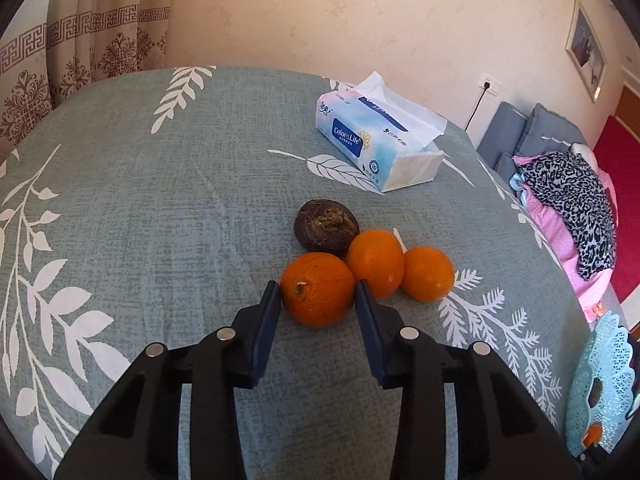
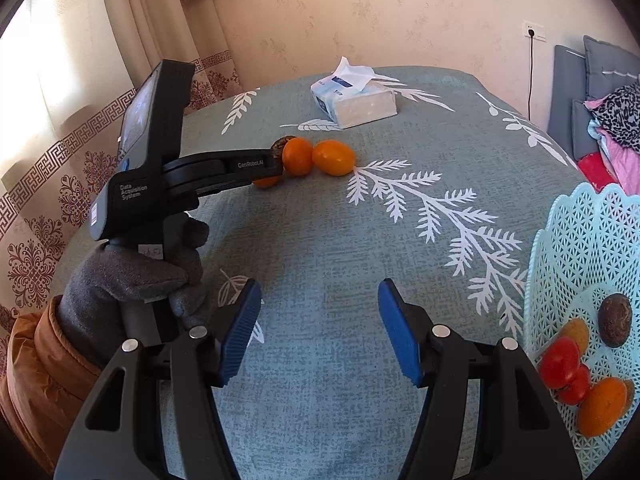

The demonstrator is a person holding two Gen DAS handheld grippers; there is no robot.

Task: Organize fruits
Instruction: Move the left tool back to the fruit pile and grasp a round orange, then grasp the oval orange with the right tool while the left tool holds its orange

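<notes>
Both grippers are built in black plastic with blue ribbed pads [image 2: 240, 328] and round silver screws [image 1: 226, 334]. White lettering, "Data Acquisition System" and "GenRoboAI", is printed on the left gripper [image 2: 280, 166]. A grey glove [image 2: 128, 292] and an orange-brown sleeve [image 2: 40, 372] are worn.

Daylight falls across a cream textured wall [image 1: 360, 20] and a patterned beige curtain [image 1: 80, 40] behind a desk [image 1: 140, 200] draped in grey-green cloth with white leaf prints. A framed picture [image 1: 586, 46] hangs above a wall socket [image 1: 491, 85]; grey cushions [image 1: 520, 132] and piled clothing [image 1: 576, 200] sit beside red flooring [image 1: 624, 184].
</notes>
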